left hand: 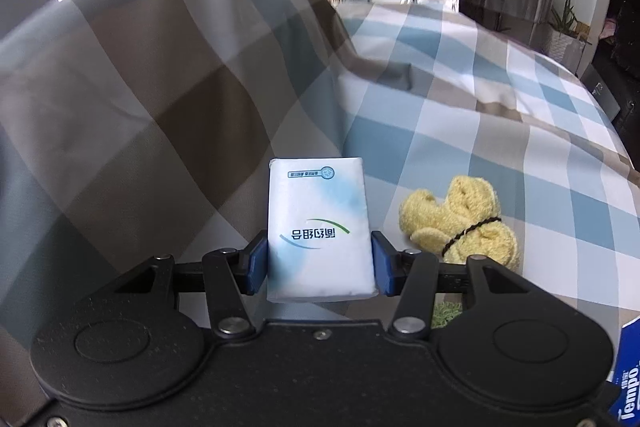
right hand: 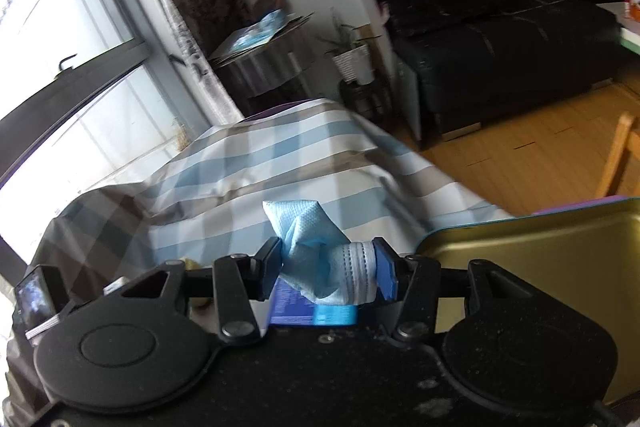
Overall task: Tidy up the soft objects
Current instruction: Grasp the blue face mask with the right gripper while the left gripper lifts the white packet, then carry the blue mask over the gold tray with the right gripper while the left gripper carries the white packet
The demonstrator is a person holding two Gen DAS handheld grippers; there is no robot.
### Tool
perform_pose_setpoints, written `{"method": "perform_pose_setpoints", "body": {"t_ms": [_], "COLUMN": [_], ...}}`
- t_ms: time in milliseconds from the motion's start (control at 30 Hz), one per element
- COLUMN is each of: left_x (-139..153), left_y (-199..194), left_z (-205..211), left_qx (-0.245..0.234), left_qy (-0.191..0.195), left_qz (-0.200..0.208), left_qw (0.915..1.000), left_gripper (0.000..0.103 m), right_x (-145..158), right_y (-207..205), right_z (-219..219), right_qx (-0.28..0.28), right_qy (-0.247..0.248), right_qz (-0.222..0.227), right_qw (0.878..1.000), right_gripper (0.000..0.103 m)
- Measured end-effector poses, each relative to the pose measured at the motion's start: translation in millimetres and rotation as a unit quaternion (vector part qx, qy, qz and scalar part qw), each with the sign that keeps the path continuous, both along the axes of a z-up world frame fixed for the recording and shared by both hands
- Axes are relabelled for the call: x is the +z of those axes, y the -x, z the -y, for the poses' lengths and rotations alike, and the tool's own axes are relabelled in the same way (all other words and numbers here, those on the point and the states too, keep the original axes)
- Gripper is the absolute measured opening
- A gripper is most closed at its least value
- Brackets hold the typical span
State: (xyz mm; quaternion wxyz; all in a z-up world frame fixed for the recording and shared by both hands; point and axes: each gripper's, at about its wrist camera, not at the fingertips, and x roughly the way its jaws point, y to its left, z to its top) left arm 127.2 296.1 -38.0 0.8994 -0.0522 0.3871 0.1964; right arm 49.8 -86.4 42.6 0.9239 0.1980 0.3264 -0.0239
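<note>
My left gripper point(left hand: 320, 265) is shut on a white and blue tissue pack point(left hand: 318, 223), held upright above the checked cloth point(left hand: 460, 115). A yellow fluffy towel bundle point(left hand: 460, 227) tied with a dark band lies on the cloth just to the right of it. My right gripper point(right hand: 326, 267) is shut on a crumpled light blue face mask point(right hand: 316, 251), held above the striped cloth point(right hand: 280, 167). A gold metal tin point(right hand: 540, 255) with a teal rim lies open at the right, beside the right finger. A blue tissue box point(right hand: 312, 309) shows under the mask.
A blue Tempo tissue pack point(left hand: 630, 375) sits at the lower right edge. A raised hump of checked cloth point(left hand: 140, 87) fills the left. A side table point(right hand: 260, 67), a potted plant point(right hand: 352, 55), a black sofa point(right hand: 500, 39) and wooden floor point(right hand: 520, 155) lie beyond.
</note>
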Motion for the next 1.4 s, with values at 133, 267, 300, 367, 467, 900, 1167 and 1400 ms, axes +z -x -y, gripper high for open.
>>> {"method": "perform_pose_setpoints", "body": {"t_ms": [133,267,300,367,467,900,1167,1400], "left_x": [18,34,37,42,53,98,87,73], "left_y": [8,19,24,34,52,90,103,100], "left_z": [21,48,55,71,97,218,287,324], "left_qx": [-0.027,-0.067,-0.079,-0.102,-0.135,-0.298,-0.374,-0.393], "left_qy": [-0.047,-0.074,-0.072,-0.072,-0.073,-0.030,-0.030,-0.036], "left_qz": [0.025,0.042,0.042,0.041,0.041,0.036,0.012,-0.004], "left_qw": [0.9982,0.9941,0.9935,0.9914,0.9873,0.9534,0.9267,0.9188], "left_gripper": [0.050,0.050,0.050,0.050,0.050,0.050,0.050,0.050], "right_x": [-10,-23,-26,-31,-35,-32,-38,-48], "right_y": [19,35,38,44,49,71,83,87], "right_z": [42,73,79,88,95,107,129,139], "right_qx": [-0.075,-0.127,-0.135,-0.147,-0.157,-0.164,-0.184,-0.184], "right_qy": [0.030,0.052,0.050,0.045,0.047,0.038,0.011,-0.007], "right_qz": [-0.018,-0.041,-0.045,-0.051,-0.056,-0.041,-0.044,-0.052], "right_qw": [0.997,0.990,0.989,0.987,0.985,0.985,0.982,0.982], "right_gripper": [0.048,0.048,0.048,0.048,0.048,0.049,0.049,0.049]}}
